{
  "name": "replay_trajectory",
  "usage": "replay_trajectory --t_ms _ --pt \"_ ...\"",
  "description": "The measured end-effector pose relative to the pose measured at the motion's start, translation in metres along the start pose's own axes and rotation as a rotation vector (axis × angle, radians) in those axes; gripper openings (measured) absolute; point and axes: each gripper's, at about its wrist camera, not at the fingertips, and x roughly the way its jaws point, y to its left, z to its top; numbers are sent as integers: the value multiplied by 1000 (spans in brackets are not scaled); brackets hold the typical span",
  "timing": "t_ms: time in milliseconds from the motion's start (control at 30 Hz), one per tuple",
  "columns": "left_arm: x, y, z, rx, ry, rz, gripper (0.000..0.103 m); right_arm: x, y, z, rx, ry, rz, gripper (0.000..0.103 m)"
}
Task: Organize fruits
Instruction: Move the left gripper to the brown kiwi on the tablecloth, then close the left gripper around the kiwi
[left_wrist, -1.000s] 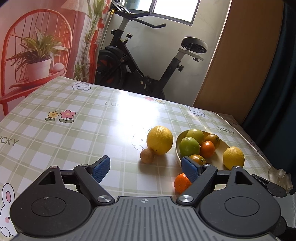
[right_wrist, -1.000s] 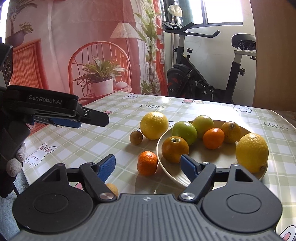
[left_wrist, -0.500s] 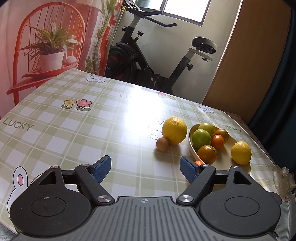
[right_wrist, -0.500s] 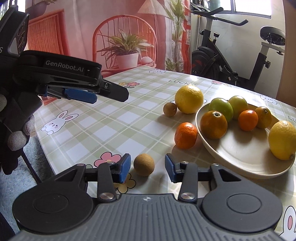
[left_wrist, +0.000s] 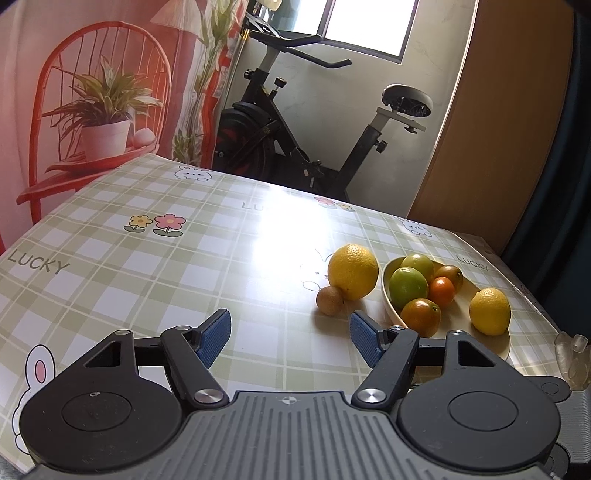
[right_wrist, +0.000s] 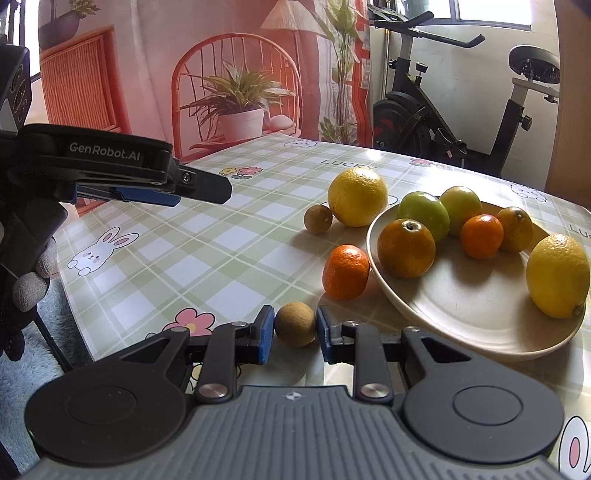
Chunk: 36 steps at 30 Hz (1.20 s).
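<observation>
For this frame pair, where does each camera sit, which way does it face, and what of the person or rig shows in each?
Left wrist: rides the left hand-held gripper, above the tablecloth, facing the exercise bike; its own open fingers show.
Right wrist: rides the right hand-held gripper, low at the table's near edge, facing the plate; its fingers flank a small brown fruit, with the left hand-held gripper and a gloved hand at left.
Shared: plate, large yellow citrus, bike.

Exercise bike (left_wrist: 314, 136) beneath bright window (left_wrist: 369, 26)
</observation>
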Motion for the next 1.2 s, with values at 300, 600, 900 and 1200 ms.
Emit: replay_trajectory --t_ms 300,600,900,1200 --pt "18 -11 11 82 51 -80 53 -2 -8 -8 37 -34 -5 27" --pt "53 -27 21 168 80 -102 43 -2 -13 -8 77 -39 15 27" --pt "86 -30 24 174 135 -89 42 -3 -17 -7 97 -39 29 27" --pt "103 -25 25 150 164 -73 42 -3 -19 -7 99 -37 32 27"
